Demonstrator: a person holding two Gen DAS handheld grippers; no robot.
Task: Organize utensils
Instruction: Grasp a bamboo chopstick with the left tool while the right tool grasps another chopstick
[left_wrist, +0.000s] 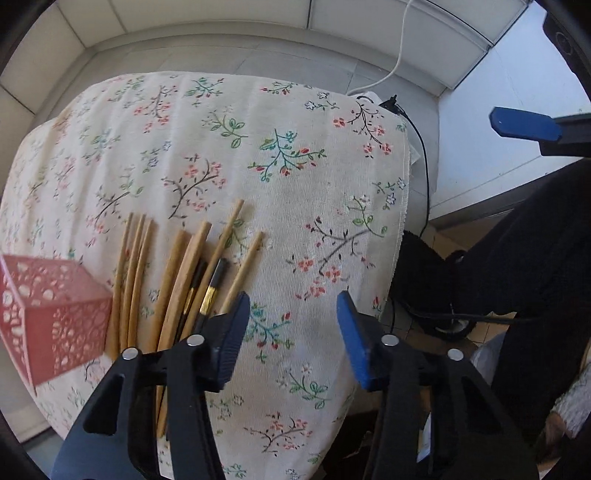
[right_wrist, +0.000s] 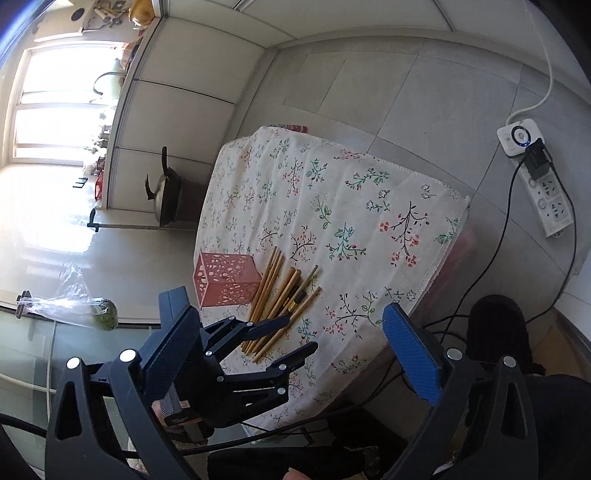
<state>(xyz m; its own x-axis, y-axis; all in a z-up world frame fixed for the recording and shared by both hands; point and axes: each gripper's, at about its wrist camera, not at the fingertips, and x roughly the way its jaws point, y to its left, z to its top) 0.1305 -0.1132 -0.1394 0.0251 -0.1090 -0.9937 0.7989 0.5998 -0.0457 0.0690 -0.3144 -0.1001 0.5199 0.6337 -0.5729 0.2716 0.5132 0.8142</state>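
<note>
Left gripper (left_wrist: 291, 314): jaws apart, nothing between the blue pads, only bare floral cloth under the gap; points down at the table, low centre of the left wrist view. Its left finger (left_wrist: 231, 332) stands just beside the near ends of the chopsticks (left_wrist: 184, 280), whether touching them cannot be told. The chopsticks lie loose in a fan on the tablecloth (left_wrist: 295, 155), mostly pale wood, with two dark ones with gold bands (left_wrist: 212, 291) among them, left of centre in the frame. Just left of the bundle, at the left edge, stands the pink perforated holder (left_wrist: 51, 314), upright. Right gripper (right_wrist: 291, 354): jaws wide apart, empty, lower half of the right wrist view, held off the near edge of the table. Through its gap the left gripper shows over the chopsticks (right_wrist: 284, 299). The holder (right_wrist: 225, 280) is left of them. Further out: kettle (right_wrist: 162, 195) centre left, power strip (right_wrist: 535, 177) on the floor upper right, clear bag with greens (right_wrist: 74, 306) lower left
</note>
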